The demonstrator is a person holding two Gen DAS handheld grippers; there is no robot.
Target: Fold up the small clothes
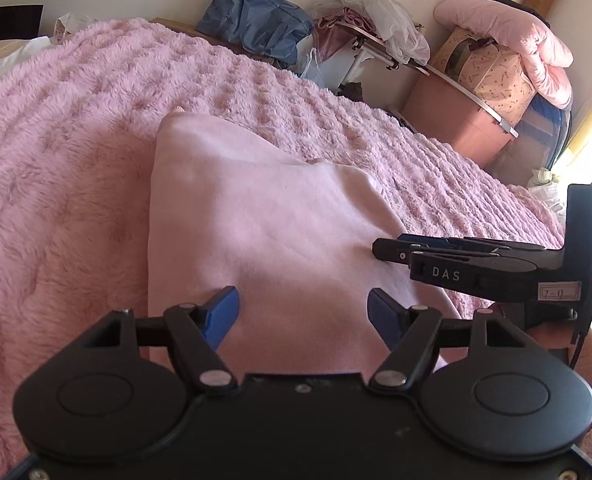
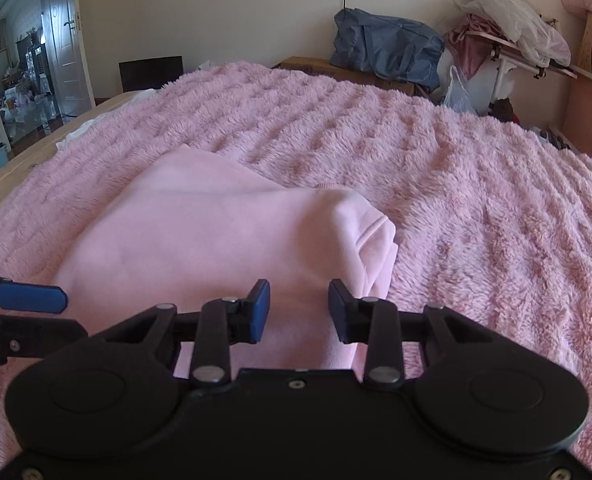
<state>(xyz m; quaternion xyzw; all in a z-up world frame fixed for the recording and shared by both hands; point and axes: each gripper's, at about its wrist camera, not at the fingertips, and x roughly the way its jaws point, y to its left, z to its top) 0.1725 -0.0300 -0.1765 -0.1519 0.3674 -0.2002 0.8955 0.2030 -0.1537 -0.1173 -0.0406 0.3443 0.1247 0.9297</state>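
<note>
A folded pale pink garment [image 1: 256, 216] lies on the fluffy pink blanket [image 1: 56, 152]; it also shows in the right wrist view [image 2: 216, 232], with a rolled thick edge at its right end. My left gripper [image 1: 303, 312] is open, its blue pads over the garment's near part, holding nothing. My right gripper [image 2: 299, 308] is open over the garment's near right edge, empty. The right gripper shows side-on in the left wrist view [image 1: 379, 249], its tip at the garment's right edge. One left fingertip [image 2: 32, 298] shows at the left of the right wrist view.
The blanket [image 2: 455, 200] covers the whole bed. Behind the bed stand a blue bag [image 2: 383, 46], a small table with plastic bags [image 2: 511, 32], a pink bin [image 1: 455, 120] and stacked bedding [image 1: 507, 36]. An open door [image 2: 62, 40] is at the far left.
</note>
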